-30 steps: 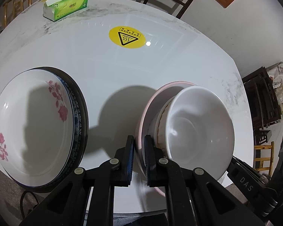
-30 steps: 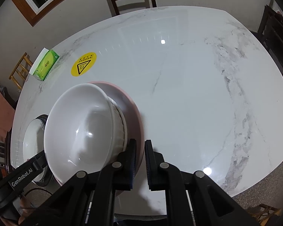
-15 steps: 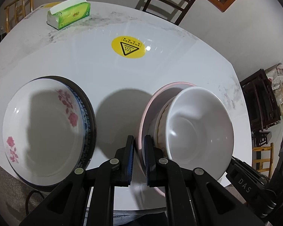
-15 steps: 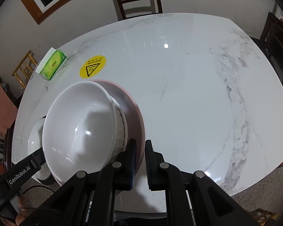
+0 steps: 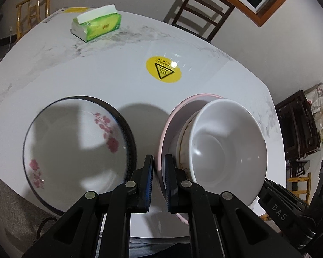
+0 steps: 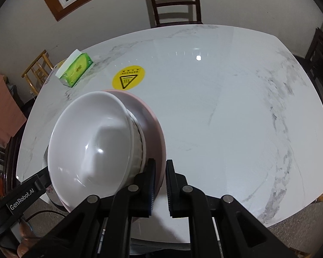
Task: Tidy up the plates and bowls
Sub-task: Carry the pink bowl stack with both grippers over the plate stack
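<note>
A pink plate (image 5: 178, 109) (image 6: 155, 126) hangs above the table with two nested bowls on it: a plain white bowl (image 5: 226, 150) (image 6: 92, 144) sits inside a cream patterned bowl (image 5: 183, 142) (image 6: 138, 144). My left gripper (image 5: 159, 169) is shut on the plate's near left rim. My right gripper (image 6: 160, 172) is shut on its opposite rim. Each gripper also shows at the edge of the other's view. On the table to the left lies a white flowered plate (image 5: 75, 148) on a dark-rimmed plate (image 5: 130, 146).
The white marble table (image 6: 226, 107) carries a green tissue box (image 5: 97, 26) (image 6: 76, 71) at its far left and a round yellow warning sticker (image 5: 163, 69) (image 6: 128, 77). Wooden chairs (image 6: 174, 2) stand behind the table, with dark furniture (image 5: 299, 129) to the right.
Both grippers have risen with the pink plate and bowls. The table looks farther off, and the flowered plate has slid rightward in the left wrist view.
</note>
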A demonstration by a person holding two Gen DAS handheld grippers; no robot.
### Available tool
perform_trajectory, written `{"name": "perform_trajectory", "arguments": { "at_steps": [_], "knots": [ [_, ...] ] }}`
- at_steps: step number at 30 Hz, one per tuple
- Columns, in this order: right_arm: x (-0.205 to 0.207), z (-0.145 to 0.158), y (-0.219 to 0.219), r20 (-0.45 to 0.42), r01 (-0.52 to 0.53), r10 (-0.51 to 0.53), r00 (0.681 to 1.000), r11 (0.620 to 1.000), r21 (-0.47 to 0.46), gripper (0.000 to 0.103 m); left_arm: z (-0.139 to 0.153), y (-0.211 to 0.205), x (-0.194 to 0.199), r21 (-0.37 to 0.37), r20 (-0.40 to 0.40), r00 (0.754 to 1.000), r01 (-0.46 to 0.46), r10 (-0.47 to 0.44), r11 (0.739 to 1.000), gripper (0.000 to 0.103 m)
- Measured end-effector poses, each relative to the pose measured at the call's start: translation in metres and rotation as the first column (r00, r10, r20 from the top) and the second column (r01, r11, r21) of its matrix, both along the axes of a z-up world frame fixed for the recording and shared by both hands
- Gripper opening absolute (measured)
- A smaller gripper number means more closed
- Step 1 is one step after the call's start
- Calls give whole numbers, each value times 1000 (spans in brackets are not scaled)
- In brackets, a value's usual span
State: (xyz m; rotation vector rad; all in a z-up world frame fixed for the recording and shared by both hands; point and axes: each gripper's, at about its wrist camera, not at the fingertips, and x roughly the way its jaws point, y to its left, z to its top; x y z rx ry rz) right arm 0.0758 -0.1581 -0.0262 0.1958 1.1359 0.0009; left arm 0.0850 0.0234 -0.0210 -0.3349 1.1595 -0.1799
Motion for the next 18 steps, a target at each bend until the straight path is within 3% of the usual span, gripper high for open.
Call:
{"name": "perform_trajectory", "arguments": {
  "at_steps": [18],
  "knots": [
    [10, 11, 73, 9, -128, 129, 992, 992, -12, 10, 12, 67, -12, 4, 20, 994, -112, 112, 994, 6]
  ]
}}
